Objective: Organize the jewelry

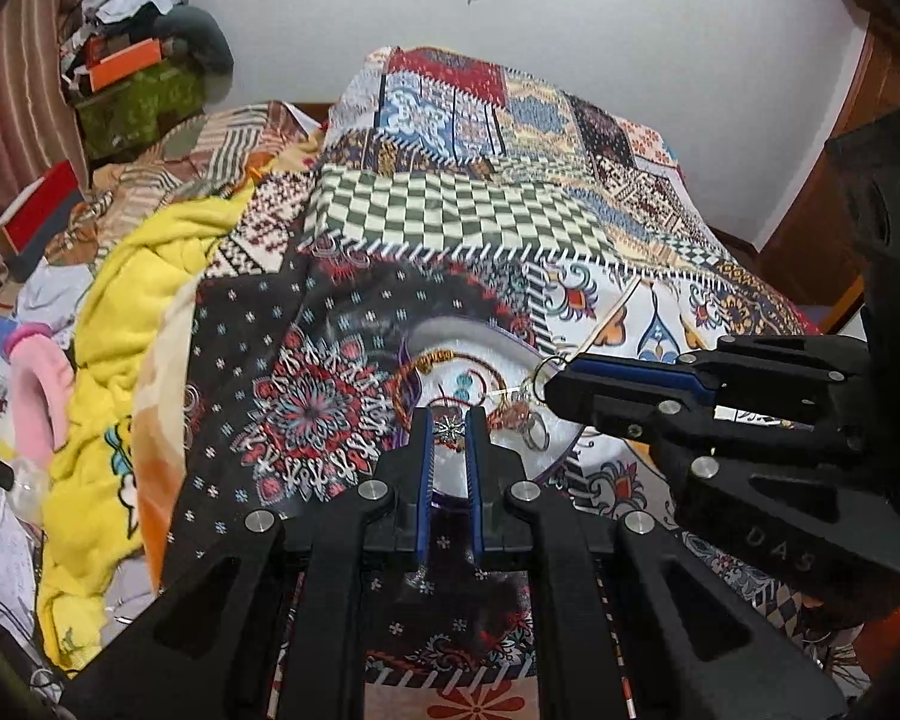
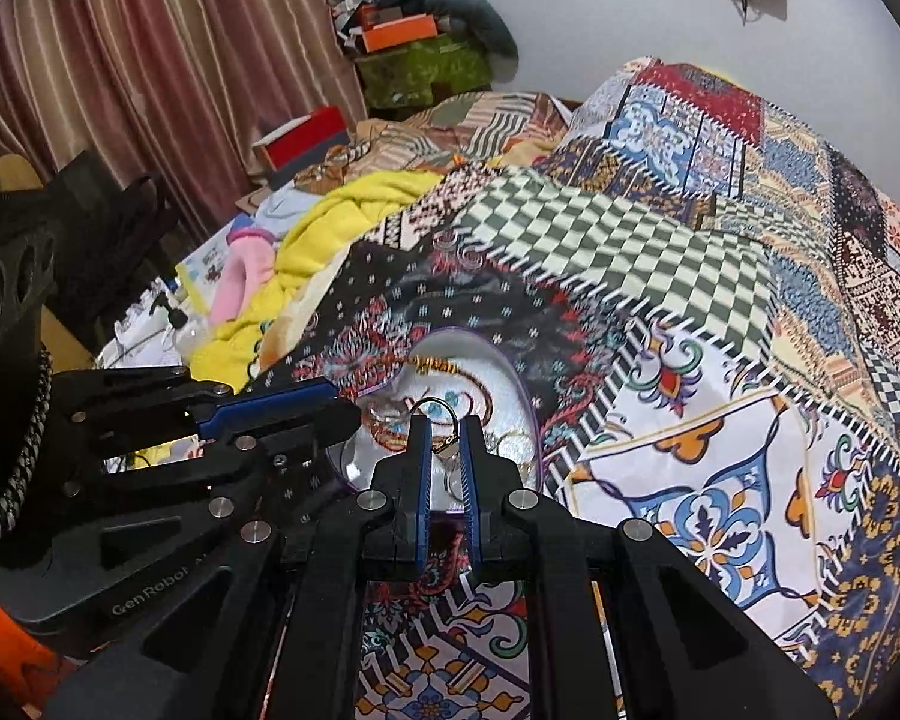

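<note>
A clear dish with a purple rim point(image 1: 498, 343) point(image 2: 513, 381) lies on the patterned bedspread and holds several jewelry pieces: a gold-orange bangle point(image 1: 413, 369), thin chains and silver rings point(image 1: 537, 437). Over its near edge my left gripper point(image 1: 448, 427) is shut on a small silver star-shaped ornament point(image 1: 448, 431); the right wrist view shows this gripper point(image 2: 349, 414) from the side. My right gripper point(image 2: 439, 444) point(image 1: 547, 389) hovers over the dish, shut on a silver hoop point(image 2: 437, 409) point(image 1: 546, 369) with a small charm point(image 2: 448, 447) hanging from it.
The patchwork bedspread point(image 1: 480, 222) rises into a mound behind the dish. A yellow blanket point(image 1: 126, 312), a pink slipper point(image 1: 36, 387) and a red box point(image 1: 36, 210) lie to the left. Stacked boxes and clothes point(image 2: 414, 42) stand by the striped curtain point(image 2: 168, 72).
</note>
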Demonstrator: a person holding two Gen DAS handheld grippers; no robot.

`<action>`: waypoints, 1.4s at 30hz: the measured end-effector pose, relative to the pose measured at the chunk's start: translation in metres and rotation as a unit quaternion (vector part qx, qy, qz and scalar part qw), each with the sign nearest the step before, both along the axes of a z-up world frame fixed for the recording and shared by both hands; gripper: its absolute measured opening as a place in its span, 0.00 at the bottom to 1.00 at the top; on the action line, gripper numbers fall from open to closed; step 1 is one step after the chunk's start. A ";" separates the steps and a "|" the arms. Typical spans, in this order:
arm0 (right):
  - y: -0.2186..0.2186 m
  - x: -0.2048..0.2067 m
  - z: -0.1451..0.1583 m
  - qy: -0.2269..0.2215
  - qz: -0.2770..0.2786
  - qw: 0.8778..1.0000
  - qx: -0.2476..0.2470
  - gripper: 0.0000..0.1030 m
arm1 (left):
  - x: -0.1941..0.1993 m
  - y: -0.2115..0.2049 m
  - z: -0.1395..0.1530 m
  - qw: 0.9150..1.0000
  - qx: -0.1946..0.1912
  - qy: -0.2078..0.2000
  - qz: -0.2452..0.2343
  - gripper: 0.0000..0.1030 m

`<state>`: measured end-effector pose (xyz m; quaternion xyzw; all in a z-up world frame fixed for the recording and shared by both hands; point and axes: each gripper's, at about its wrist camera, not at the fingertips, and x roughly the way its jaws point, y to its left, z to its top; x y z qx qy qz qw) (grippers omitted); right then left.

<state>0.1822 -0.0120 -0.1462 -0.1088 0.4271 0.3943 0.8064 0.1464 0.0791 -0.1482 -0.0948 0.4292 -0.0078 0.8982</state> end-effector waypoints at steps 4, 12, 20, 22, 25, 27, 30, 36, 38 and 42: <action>0.003 0.001 -0.008 0.010 0.002 1.000 -0.006 0.08 | 0.001 0.001 -0.003 1.000 -0.005 0.006 -0.001 0.08; 0.005 0.004 -0.016 0.027 0.004 1.000 -0.014 0.08 | 0.001 0.004 0.000 1.000 -0.001 0.003 0.006 0.08; 0.007 0.004 -0.019 0.048 0.006 0.999 -0.023 0.12 | -0.002 0.007 0.006 1.000 0.004 0.001 0.016 0.08; 0.004 0.003 -0.015 0.045 0.001 0.999 -0.020 0.12 | -0.004 0.007 0.010 1.000 0.005 -0.004 0.017 0.08; -0.005 0.002 0.001 0.035 -0.012 0.999 -0.004 0.12 | -0.009 0.006 0.022 1.000 0.009 -0.017 0.017 0.08; -0.011 0.001 0.015 0.021 -0.022 1.000 0.008 0.12 | -0.013 0.004 0.032 0.999 0.014 -0.029 0.018 0.08; -0.025 -0.007 0.044 -0.016 -0.041 0.999 0.028 0.12 | -0.023 0.000 0.053 0.998 0.024 -0.053 0.016 0.08; -0.053 -0.040 0.111 -0.109 -0.070 0.988 0.082 0.12 | -0.049 -0.011 0.102 0.991 0.051 -0.121 0.018 0.11; -0.063 -0.058 0.133 -0.144 -0.078 0.981 0.103 0.12 | -0.063 -0.016 0.121 0.987 0.058 -0.151 0.020 0.15; -0.076 -0.092 0.167 -0.205 -0.093 0.965 0.135 0.12 | -0.095 -0.024 0.158 0.974 0.073 -0.212 0.026 0.23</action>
